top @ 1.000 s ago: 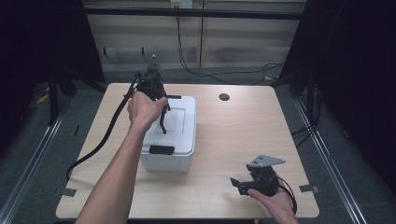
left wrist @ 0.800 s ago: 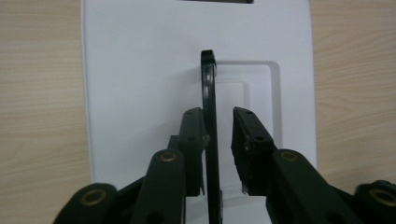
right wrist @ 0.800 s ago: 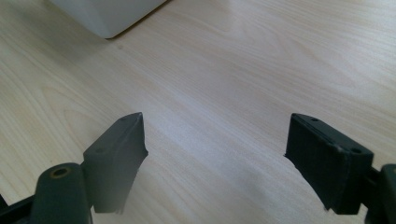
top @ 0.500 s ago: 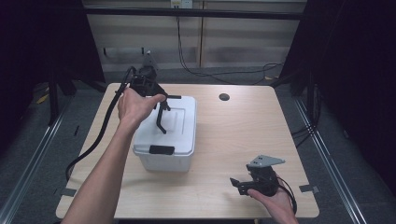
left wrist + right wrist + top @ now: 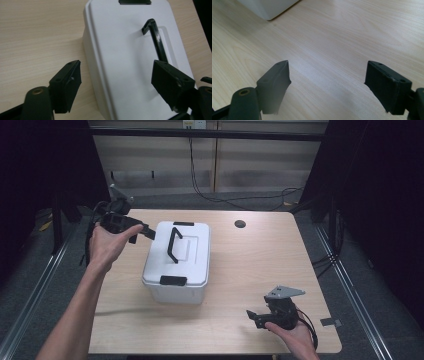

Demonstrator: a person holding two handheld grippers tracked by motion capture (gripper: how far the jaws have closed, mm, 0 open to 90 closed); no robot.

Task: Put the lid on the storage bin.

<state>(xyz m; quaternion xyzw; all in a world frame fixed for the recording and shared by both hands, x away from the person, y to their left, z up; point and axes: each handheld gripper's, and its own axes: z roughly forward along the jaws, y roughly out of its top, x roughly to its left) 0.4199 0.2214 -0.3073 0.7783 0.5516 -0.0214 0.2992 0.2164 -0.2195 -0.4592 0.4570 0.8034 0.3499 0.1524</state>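
A white lidded box (image 5: 177,262) stands left of the table's middle, with a raised black handle (image 5: 173,244) on its lid and black latches at both ends. My left gripper (image 5: 142,231) hovers just off the box's far-left corner, open and holding nothing. In the left gripper view its jaws (image 5: 116,85) spread wide over the lid (image 5: 125,55), and the handle (image 5: 156,41) stands beyond the right jaw. My right gripper (image 5: 257,316) rests low near the table's front right, open. In the right gripper view it (image 5: 325,85) frames bare wood, with the box's corner (image 5: 268,7) far off.
The wooden table (image 5: 250,265) has a round cable hole (image 5: 240,224) at the back right. A piece of grey tape (image 5: 330,322) lies near the front right corner. Cables trail off the left side and along the back wall.
My left gripper has let go of the box's handle and drawn back to the left, from above the lid to beside its far-left corner. The handle stays raised. The right gripper has not moved.
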